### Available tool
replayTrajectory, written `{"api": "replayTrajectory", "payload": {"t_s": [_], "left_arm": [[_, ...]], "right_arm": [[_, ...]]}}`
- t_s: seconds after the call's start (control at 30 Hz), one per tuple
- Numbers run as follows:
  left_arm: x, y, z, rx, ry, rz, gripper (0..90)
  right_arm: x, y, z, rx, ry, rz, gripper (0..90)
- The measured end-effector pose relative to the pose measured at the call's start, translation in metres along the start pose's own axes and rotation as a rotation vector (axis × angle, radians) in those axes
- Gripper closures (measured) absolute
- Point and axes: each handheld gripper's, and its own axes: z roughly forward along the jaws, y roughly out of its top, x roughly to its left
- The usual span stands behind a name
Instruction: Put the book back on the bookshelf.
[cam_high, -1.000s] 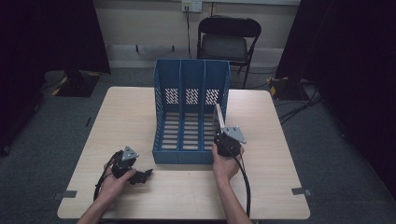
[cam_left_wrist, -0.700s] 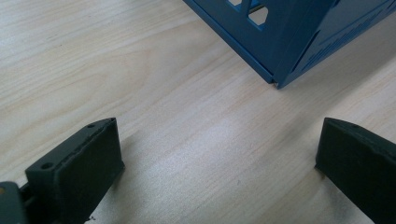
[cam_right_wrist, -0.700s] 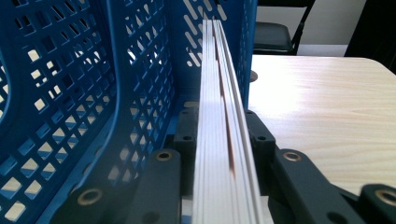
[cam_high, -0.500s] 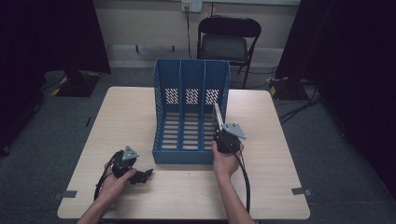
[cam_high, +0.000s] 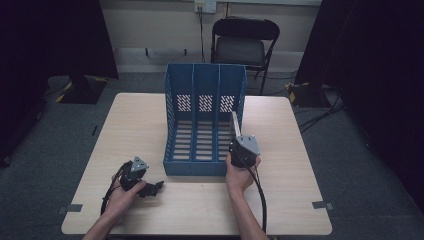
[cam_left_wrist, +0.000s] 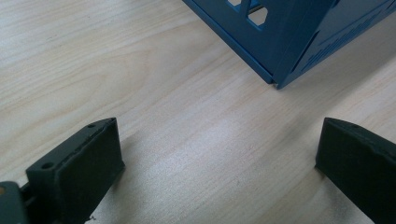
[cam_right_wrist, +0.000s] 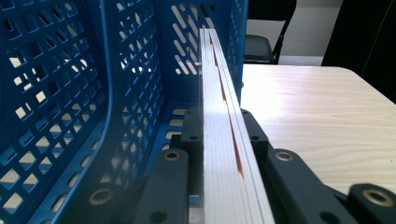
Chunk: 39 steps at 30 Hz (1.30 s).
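Item: thin white booklet (cam_right_wrist: 223, 140) stood on edge, clamped in right gripper (cam_high: 243, 151) at blue file rack (cam_high: 205, 120)'s rightmost slot; left gripper (cam_high: 141, 182) lay open, idle; risk judged: edge snagging rack's side wall.

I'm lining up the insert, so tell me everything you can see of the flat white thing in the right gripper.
The flat white thing looks like a thin stack of pale sheets or a slim booklet, seen edge-on, with an orange-red streak between layers. It stands on edge, clamped between the right gripper's black jaws, at the blue file rack's rightmost slot.
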Motion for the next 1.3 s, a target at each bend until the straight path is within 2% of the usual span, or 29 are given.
{"api": "replayTrajectory", "payload": {"t_s": [0.1,0.27,0.63,1.03,1.17,1.3], "left_arm": [[0.0000,0.0000,-0.0001,0.001,0.001,0.001,0.0],[-0.0001,0.0000,-0.0002,-0.001,0.004,0.005,0.2],[-0.0006,-0.0003,-0.0006,-0.001,0.004,0.005,0.3],[-0.0006,-0.0003,-0.0006,-0.002,0.004,0.005,0.3],[-0.0006,-0.0004,-0.0006,-0.002,0.005,0.005,0.3],[-0.0005,-0.0003,-0.0006,-0.001,0.005,0.005,0.4]], "right_arm": [[0.0002,-0.0005,-0.0005,0.000,-0.014,0.014,76.4],[0.0039,-0.0012,-0.0009,-0.005,-0.072,0.026,76.4],[0.0053,0.0006,-0.0013,0.010,-0.098,0.039,75.8],[0.0034,0.0028,-0.0009,0.030,-0.097,0.022,70.9],[0.0037,0.0035,-0.0007,0.031,-0.100,0.005,70.0],[0.0047,0.0037,-0.0009,0.025,-0.108,-0.032,67.0]]}}
